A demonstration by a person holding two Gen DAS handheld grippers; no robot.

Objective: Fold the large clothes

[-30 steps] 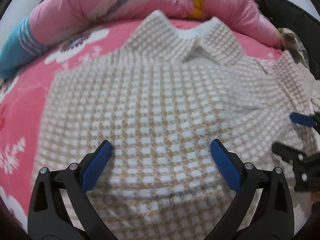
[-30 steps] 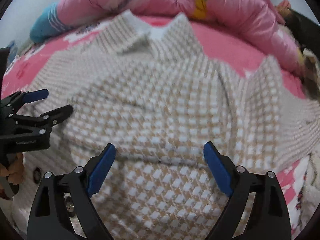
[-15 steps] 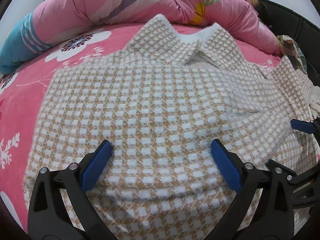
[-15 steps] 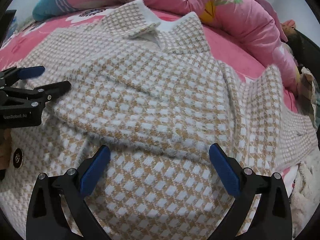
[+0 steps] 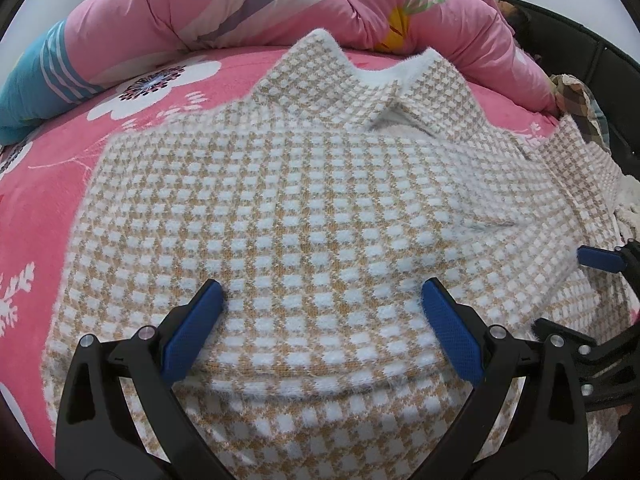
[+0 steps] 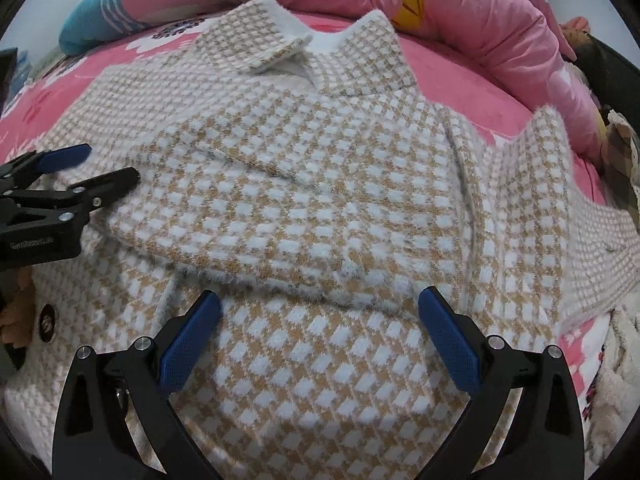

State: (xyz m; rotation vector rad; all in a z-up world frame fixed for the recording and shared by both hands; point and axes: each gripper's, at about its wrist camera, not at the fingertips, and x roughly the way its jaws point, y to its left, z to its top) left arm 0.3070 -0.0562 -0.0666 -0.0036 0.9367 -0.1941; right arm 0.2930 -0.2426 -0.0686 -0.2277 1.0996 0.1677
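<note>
A large fuzzy tan-and-white checked cardigan (image 5: pixel 304 216) lies collar-away on a pink bed, one sleeve folded across its front (image 6: pixel 280 200). The other sleeve (image 6: pixel 560 216) stretches to the right. My left gripper (image 5: pixel 322 312) hovers open just over the lower chest, nothing between its blue pads. In the right wrist view that left gripper (image 6: pixel 98 170) shows at the left edge, open. My right gripper (image 6: pixel 320 320) is open above the folded sleeve's lower edge and holds nothing. It shows in the left wrist view at the right edge (image 5: pixel 568 292).
A pink floral sheet (image 5: pixel 52 176) covers the bed. A rolled pink quilt (image 5: pixel 248 4) with a blue end (image 5: pixel 36 92) runs along the far side. A dark chair frame (image 5: pixel 592 56) and plaid cloth (image 5: pixel 576 100) stand at the right. Dark buttons (image 6: pixel 46 322) show at lower left.
Both grippers have stayed open over the cardigan. The views have steadied and shifted slightly, with the collar now sitting lower in the right view.
</note>
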